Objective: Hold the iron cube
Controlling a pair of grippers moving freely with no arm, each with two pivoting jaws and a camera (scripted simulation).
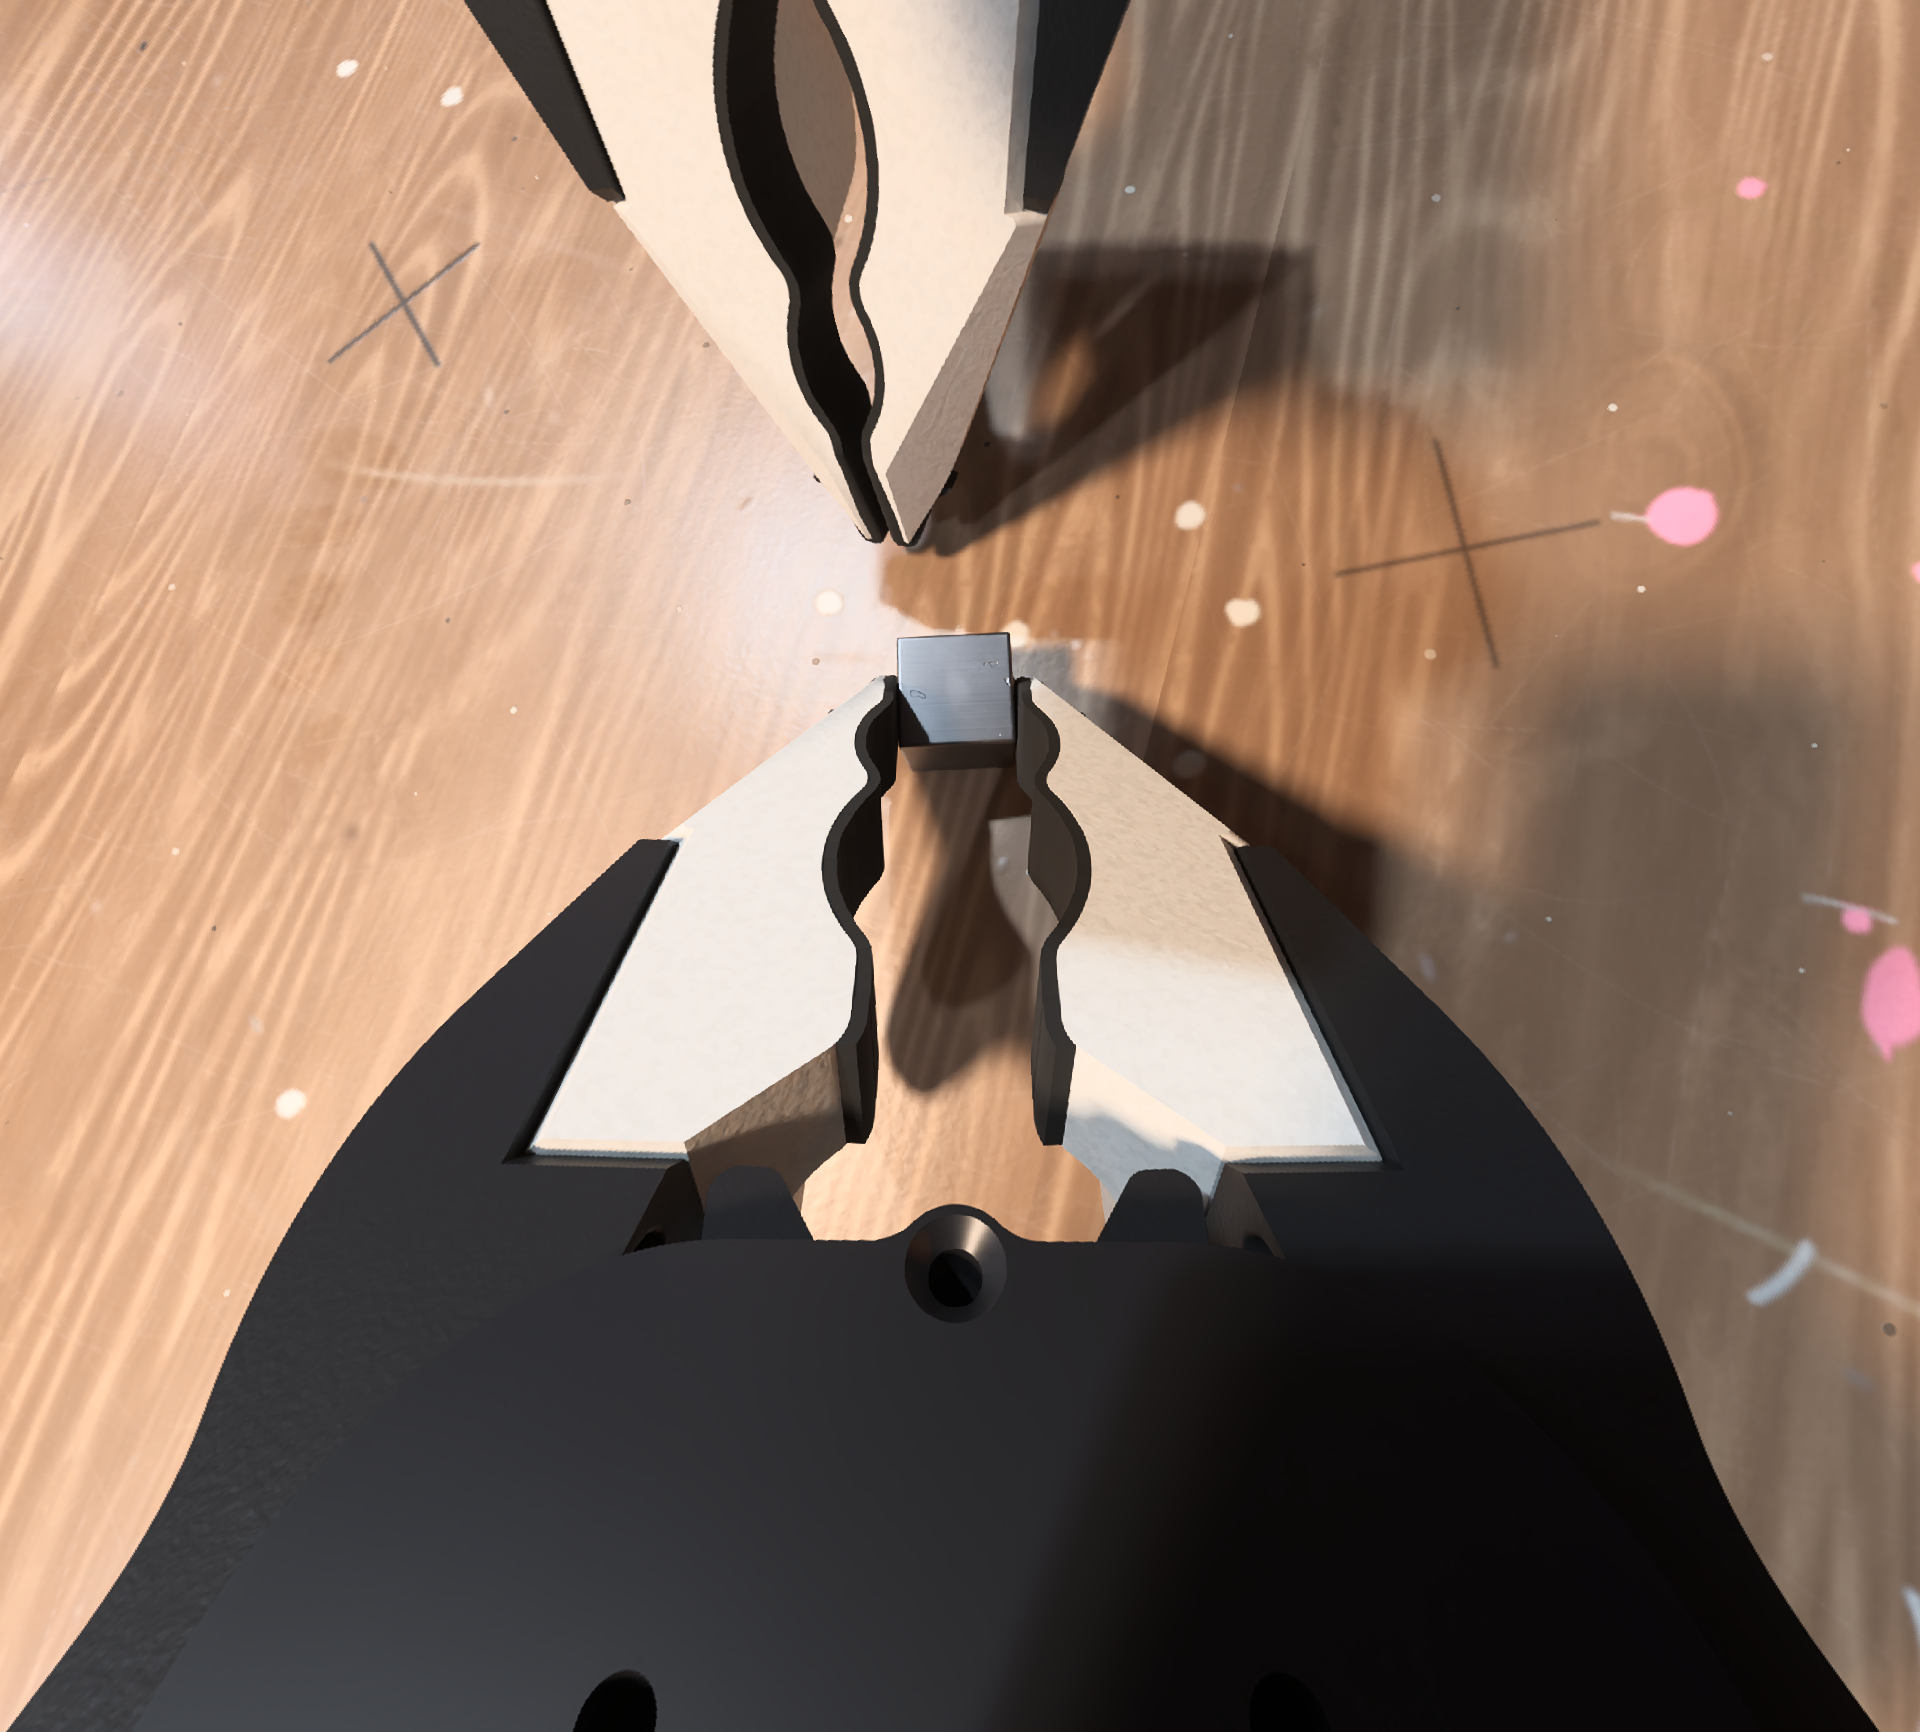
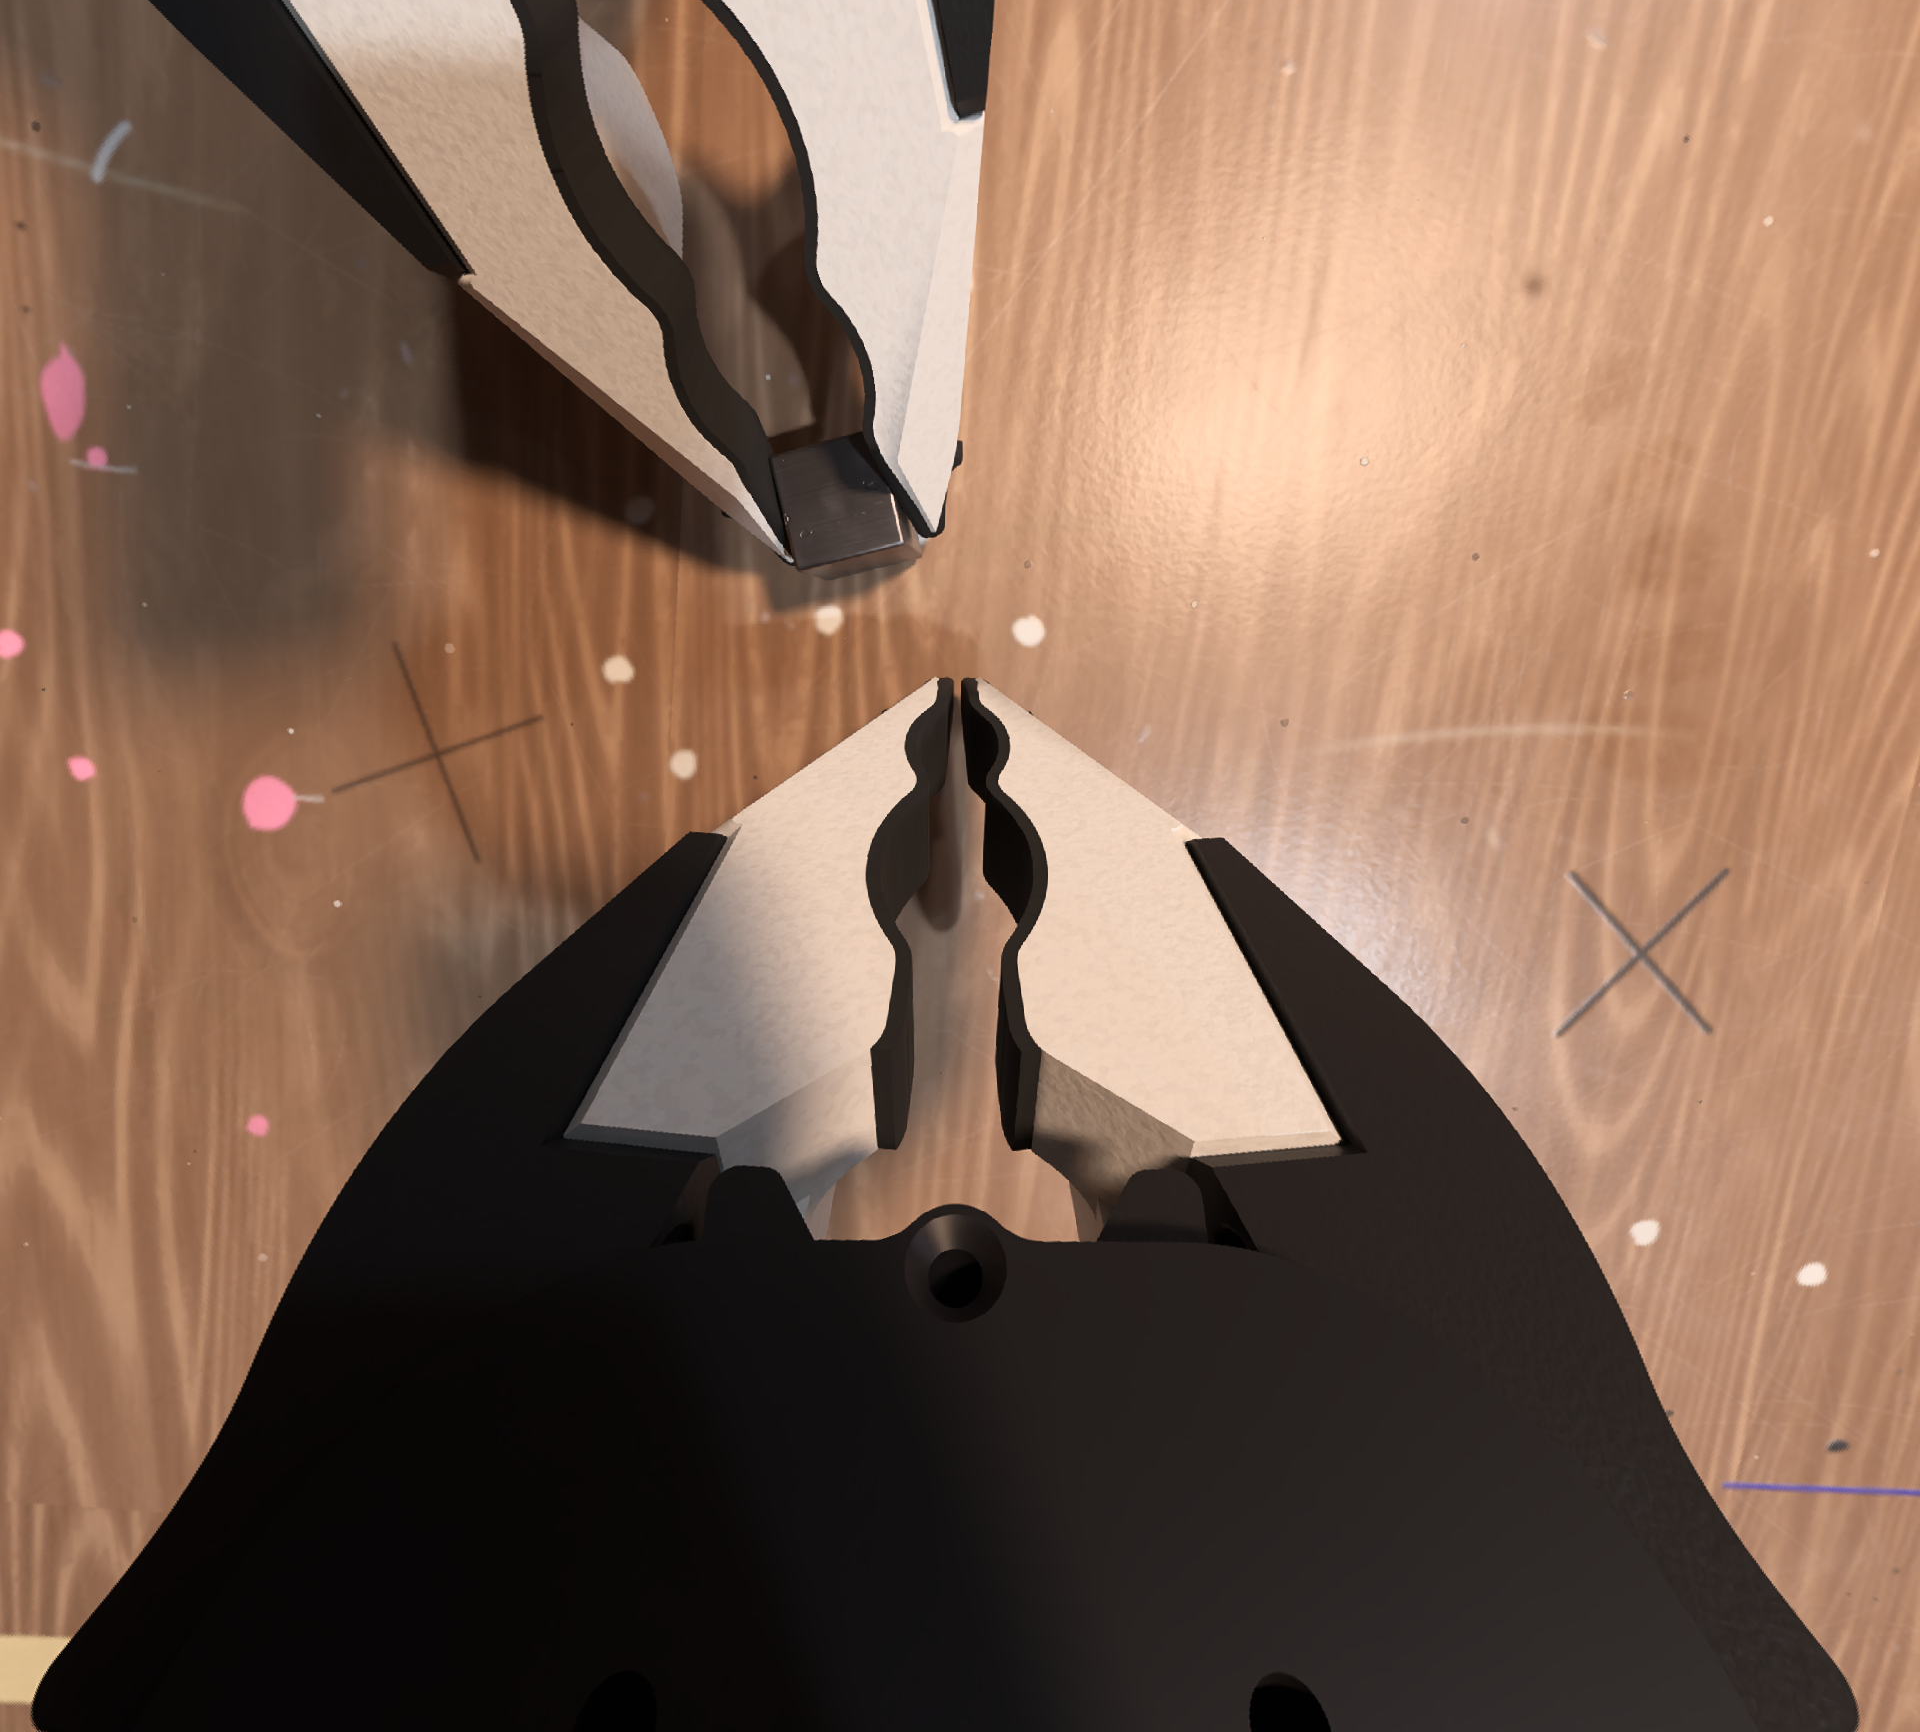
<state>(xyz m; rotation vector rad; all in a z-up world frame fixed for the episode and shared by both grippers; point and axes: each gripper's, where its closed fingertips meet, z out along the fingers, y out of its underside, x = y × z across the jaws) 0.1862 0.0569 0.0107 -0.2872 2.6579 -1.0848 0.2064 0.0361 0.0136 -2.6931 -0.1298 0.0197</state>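
The iron cube point(image 1: 954, 695) is gripped at the very tips of the left gripper point(image 1: 954, 706), whose fingers are parted only by the cube's width and pressed against two opposite faces. In the right wrist view the same cube point(image 2: 840, 510) is seen clamped between the tips, just above the wooden worktop point(image 2: 1455, 435). The right gripper point(image 2: 956, 690) is pointed tip to tip at the left one, near but apart, with its fingers drawn almost together and nothing held between them. No edge or corner of the worktop is shown, so the cube's place cannot be told from them; pencilled crosses point(image 1: 405, 306) and pink paint spots point(image 1: 1681, 516) are scattered nearby.
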